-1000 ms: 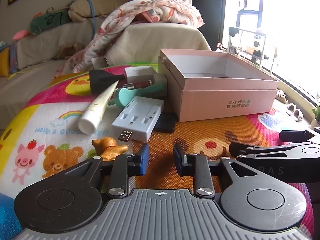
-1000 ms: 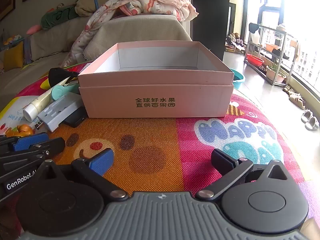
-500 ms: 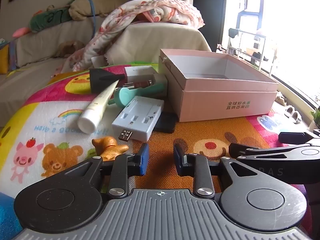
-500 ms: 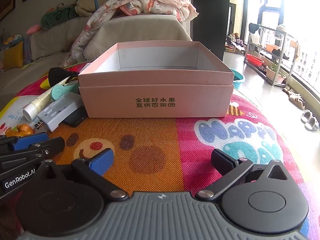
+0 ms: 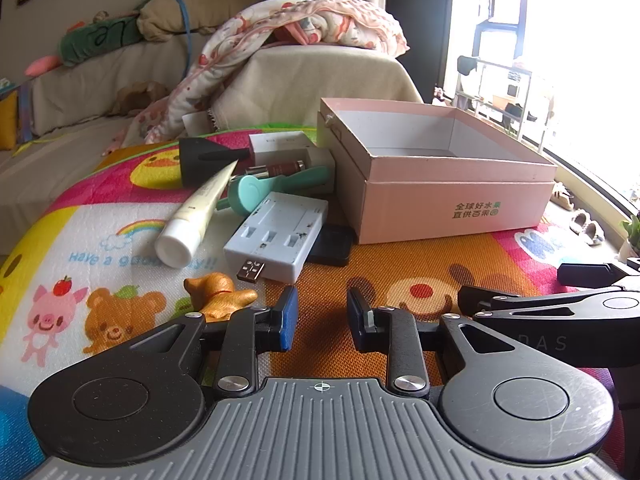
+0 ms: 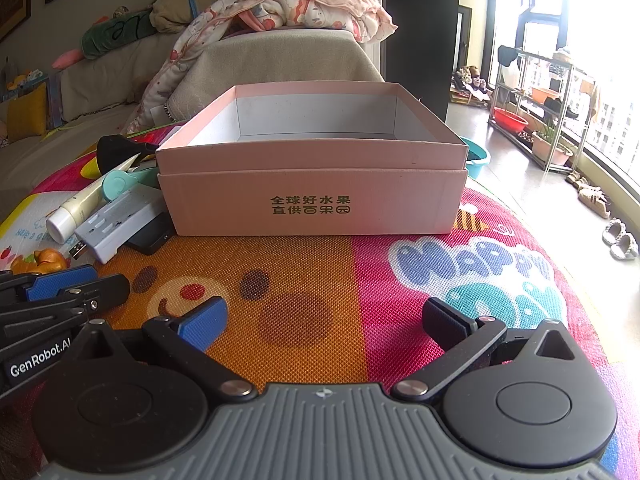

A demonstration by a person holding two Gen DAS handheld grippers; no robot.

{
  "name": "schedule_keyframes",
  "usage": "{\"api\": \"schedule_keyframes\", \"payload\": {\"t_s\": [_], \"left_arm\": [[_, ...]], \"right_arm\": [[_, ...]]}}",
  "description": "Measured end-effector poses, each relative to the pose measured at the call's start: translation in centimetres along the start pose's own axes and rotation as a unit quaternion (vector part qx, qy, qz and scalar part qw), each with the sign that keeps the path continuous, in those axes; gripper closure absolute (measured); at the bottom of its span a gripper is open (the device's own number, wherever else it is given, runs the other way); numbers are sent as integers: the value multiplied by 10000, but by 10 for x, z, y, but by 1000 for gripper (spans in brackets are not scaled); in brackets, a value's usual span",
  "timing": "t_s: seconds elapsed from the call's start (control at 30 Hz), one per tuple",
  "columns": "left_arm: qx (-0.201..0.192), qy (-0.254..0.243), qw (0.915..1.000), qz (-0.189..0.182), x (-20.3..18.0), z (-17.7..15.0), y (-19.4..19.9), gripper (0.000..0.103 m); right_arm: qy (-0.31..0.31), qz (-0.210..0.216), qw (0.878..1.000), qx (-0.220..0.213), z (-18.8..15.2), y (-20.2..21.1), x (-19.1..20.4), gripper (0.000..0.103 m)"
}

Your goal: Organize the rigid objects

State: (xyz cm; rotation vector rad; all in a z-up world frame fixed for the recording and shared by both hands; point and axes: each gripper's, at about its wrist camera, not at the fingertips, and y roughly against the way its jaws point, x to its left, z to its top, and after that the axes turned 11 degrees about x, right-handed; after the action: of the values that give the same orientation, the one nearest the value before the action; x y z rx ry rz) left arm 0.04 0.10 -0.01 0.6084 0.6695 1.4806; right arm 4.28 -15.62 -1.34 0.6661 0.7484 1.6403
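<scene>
An open pink cardboard box [image 5: 448,204] [image 6: 312,196] stands on a colourful play mat. Left of it lies a pile: a white USB charger block [image 5: 276,236] [image 6: 120,220], a cream tube [image 5: 192,216] [image 6: 80,204], a teal handle [image 5: 264,188], a black funnel-shaped piece [image 5: 200,156], a flat black item [image 5: 332,244] and a small orange wooden figure [image 5: 218,292] [image 6: 38,260]. My left gripper [image 5: 322,318] is partly open and empty, just short of the charger. My right gripper [image 6: 324,320] is wide open and empty in front of the box.
The mat [image 6: 320,280] covers a rounded surface that drops off to the right towards the floor. A sofa with a blanket [image 5: 304,20] stands behind. A metal shelf rack [image 6: 540,108] and slippers [image 6: 620,236] are at the right by the window.
</scene>
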Motion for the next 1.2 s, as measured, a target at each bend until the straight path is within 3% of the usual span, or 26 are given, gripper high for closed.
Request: {"api": "schedule_keyframes", "payload": {"t_s": [1.2], "left_arm": [[-6,-85,9999,96,-7,0,2,73]], "right_arm": [[1,4,10000,-2,0,0,1,0]]}}
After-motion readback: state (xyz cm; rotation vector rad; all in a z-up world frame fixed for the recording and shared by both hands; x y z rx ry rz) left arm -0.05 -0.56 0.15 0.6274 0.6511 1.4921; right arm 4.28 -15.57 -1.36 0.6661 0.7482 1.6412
